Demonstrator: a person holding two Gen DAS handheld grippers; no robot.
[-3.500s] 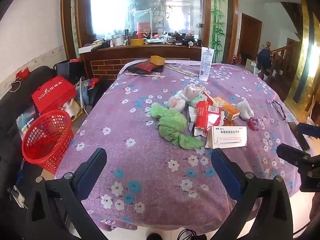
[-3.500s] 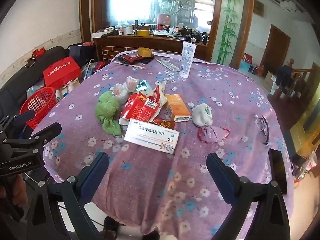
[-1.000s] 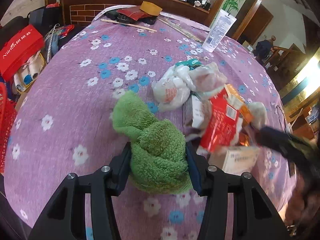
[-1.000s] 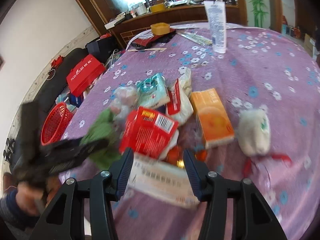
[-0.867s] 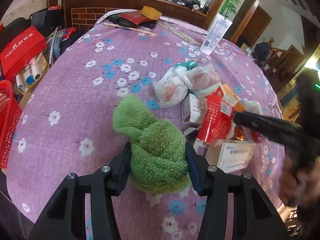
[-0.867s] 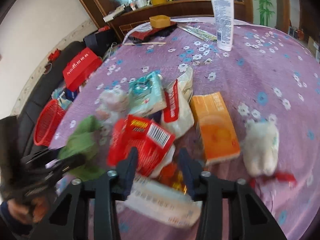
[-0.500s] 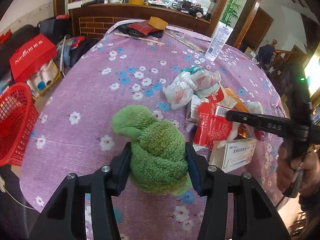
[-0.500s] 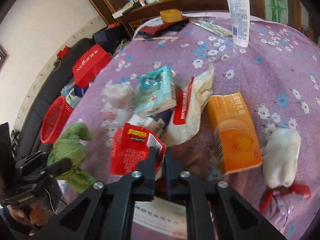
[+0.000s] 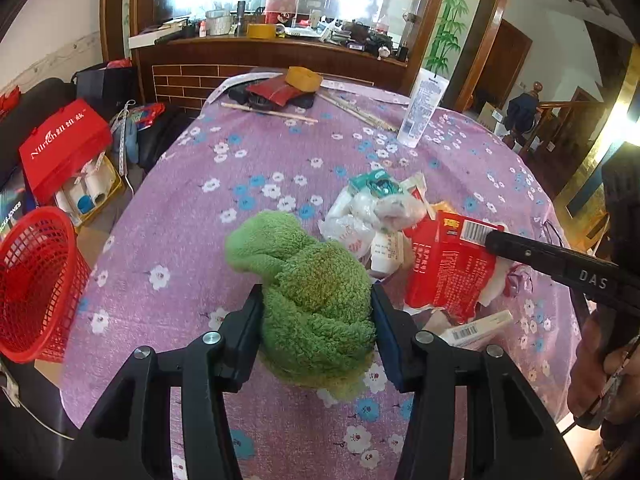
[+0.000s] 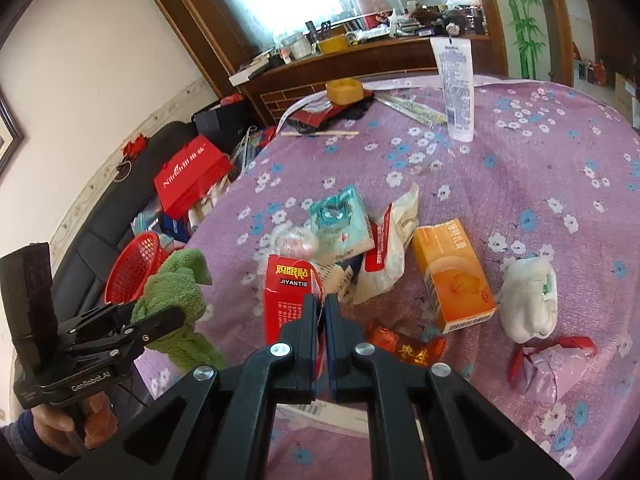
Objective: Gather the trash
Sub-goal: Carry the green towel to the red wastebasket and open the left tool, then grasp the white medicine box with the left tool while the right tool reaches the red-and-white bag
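Cloth in my left hand-held gripper (image 9: pixel 316 312): the green towel (image 9: pixel 308 280) is clamped between both pads, bunched above the purple flowered table (image 9: pixel 192 240). My right hand-held gripper (image 10: pixel 320 308) has its jaws pinched nearly together on the edge of a red carton (image 10: pixel 290 300), beside the trash pile of white bags (image 9: pixel 360 216), a teal packet (image 10: pixel 340 220) and an orange box (image 10: pixel 452 276). Only the right wrist view shows the white wad (image 10: pixel 528 304) and a red foil wrapper (image 10: pixel 408 348); the left wrist view alone shows the red basket (image 9: pixel 36 280) in full, beside the table. A flat white box (image 9: pixel 476 328) lies half hidden behind my fingers. How much carton lies between the right pads, I cannot tell.
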